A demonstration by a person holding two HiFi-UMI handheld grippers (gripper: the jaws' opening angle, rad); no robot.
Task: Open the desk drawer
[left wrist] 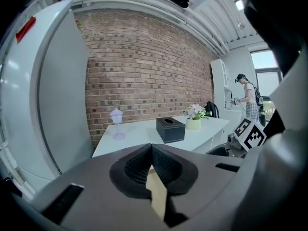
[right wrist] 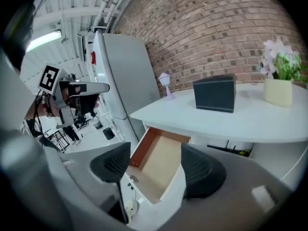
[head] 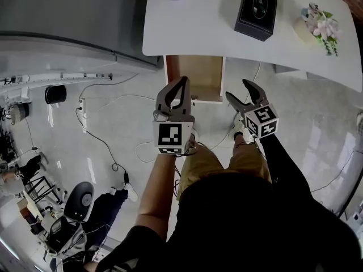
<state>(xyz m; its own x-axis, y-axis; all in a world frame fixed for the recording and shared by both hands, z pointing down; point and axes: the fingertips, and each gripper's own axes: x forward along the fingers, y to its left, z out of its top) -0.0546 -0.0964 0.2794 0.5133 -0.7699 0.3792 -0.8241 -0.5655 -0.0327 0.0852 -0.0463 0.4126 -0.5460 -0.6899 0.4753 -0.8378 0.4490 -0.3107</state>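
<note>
Head view: desk drawer (head: pixel 195 75) stands open at twelve o'clock, so my left gripper (head: pixel 184 83) hangs pressed together on nothing, my right gripper (head: pixel 238 89) spread and empty, both apparently clear of it.

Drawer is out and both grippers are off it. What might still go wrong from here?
1. The open drawer juts from under the desk toward the person's legs; a step forward might bump it.
2. Cables trail across the floor beside the feet, a likely trip hazard.
3. The left gripper, shut, and the right gripper, open and empty, hover near the drawer's front; a careless drop might strike it.
</note>
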